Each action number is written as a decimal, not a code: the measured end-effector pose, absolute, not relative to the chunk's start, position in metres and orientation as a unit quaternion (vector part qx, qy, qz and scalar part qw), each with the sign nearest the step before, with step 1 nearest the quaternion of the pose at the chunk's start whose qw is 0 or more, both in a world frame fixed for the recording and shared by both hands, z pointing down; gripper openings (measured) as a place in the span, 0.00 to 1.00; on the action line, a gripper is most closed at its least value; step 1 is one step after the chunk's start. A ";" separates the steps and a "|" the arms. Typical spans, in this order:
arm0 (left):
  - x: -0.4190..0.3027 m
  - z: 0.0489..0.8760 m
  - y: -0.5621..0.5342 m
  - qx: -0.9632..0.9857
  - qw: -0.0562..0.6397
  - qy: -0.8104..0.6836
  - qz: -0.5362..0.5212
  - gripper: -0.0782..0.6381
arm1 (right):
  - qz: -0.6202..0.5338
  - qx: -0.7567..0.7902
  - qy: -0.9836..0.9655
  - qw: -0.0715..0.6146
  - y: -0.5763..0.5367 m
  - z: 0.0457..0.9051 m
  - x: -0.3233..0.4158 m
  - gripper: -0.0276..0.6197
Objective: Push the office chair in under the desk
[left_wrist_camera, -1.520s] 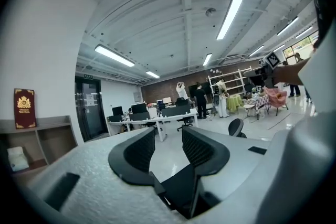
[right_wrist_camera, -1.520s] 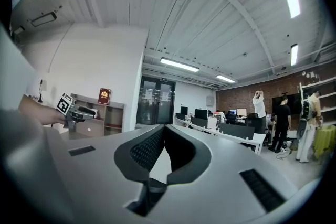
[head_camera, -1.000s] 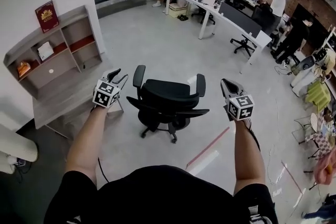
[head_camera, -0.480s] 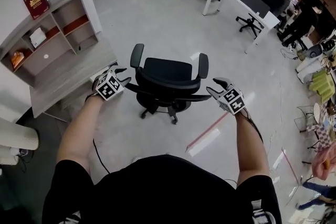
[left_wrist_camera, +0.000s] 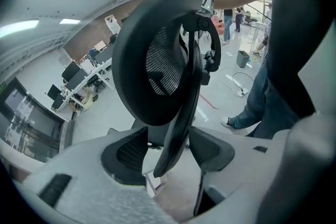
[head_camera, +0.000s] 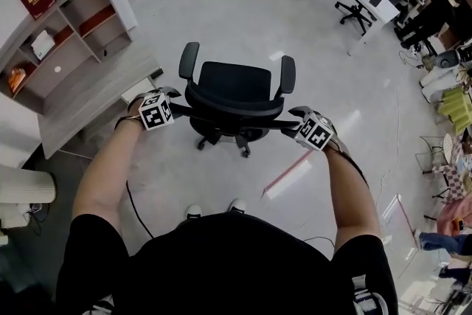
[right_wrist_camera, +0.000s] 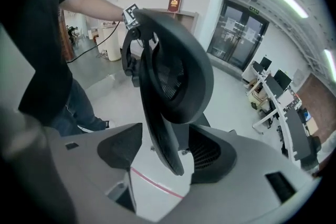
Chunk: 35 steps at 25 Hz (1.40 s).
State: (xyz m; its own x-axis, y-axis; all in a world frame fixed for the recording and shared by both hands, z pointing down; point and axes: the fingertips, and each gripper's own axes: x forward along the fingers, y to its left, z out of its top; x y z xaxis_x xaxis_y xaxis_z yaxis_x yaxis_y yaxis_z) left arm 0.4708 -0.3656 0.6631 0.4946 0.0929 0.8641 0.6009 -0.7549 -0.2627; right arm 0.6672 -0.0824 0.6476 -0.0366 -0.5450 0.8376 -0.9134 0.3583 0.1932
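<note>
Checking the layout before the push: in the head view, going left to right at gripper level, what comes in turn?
desk → left gripper → office chair → right gripper. Both grippers' jaws have just been opening and stand open astride the chair's backrest edge.

Grey floor (head_camera: 221, 18), office chair (head_camera: 234, 88) on castors mid-floor, red tape line (head_camera: 284, 178) nearby, desk (head_camera: 88, 103) at L

Bare grey floor (head_camera: 221, 4) lies open beyond and to the right of the office chair (head_camera: 234, 92) — on its left, the desk (head_camera: 96, 103) and shelf unit (head_camera: 114, 0) stand close, blocking that side.
</note>
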 end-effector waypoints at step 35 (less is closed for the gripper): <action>0.482 0.771 -0.386 -0.668 0.458 -0.202 -0.550 0.24 | 0.175 0.427 -0.663 0.589 -0.105 0.741 0.662 0.22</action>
State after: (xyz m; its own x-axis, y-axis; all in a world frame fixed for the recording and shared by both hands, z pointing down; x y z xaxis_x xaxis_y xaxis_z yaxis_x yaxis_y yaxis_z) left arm 0.4819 -0.3857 0.7709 0.3131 -0.2350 0.9202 0.7738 -0.4987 -0.3906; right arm 0.6615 -0.1047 0.7414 0.0592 -0.3607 0.9308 -0.7728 0.5736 0.2714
